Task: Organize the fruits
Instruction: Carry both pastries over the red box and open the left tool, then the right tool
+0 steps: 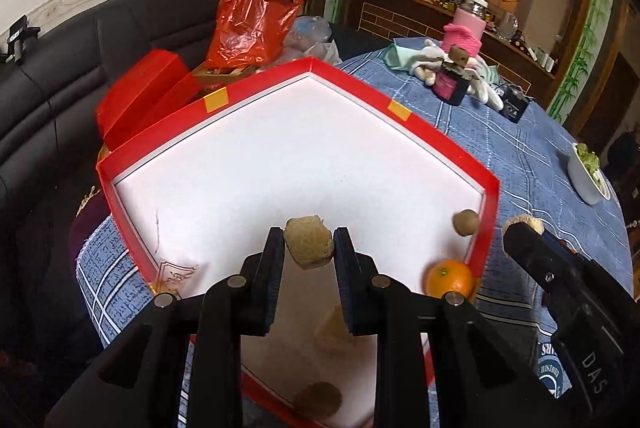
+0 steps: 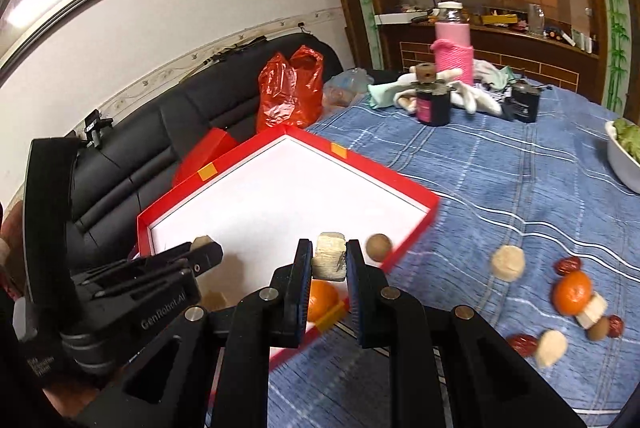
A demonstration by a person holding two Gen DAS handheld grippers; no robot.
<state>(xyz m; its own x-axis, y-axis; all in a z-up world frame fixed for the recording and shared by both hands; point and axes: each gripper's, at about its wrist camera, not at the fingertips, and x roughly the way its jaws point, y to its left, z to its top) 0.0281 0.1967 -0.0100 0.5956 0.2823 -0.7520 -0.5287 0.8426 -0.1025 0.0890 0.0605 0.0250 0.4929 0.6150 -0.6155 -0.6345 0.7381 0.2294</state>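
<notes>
Over the near edge of the red tray [image 1: 486, 212], whose white floor lies mostly bare, the left hand-held gripper [image 1: 308, 242] clamps a tan chunk [image 1: 309, 242]; the right hand-held gripper [image 2: 329, 262] pinches a pale chunk [image 2: 330, 262] above the rim. Inside sit an orange [image 1: 449, 278] and brown ball [image 1: 465, 223]; more fruit [image 2: 572, 292] lies on the blue-clothed counter [image 2: 480, 168] beside a black sofa [image 2: 168, 124]

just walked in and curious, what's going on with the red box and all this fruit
A person is sorting fruit into a red box using two handheld grippers. The left gripper is shut on a tan piece over the box's white floor, and the right gripper is shut on a pale chunk near the box's edge. An orange and a small brown fruit already lie inside; more pieces wait on the blue tablecloth.
</notes>
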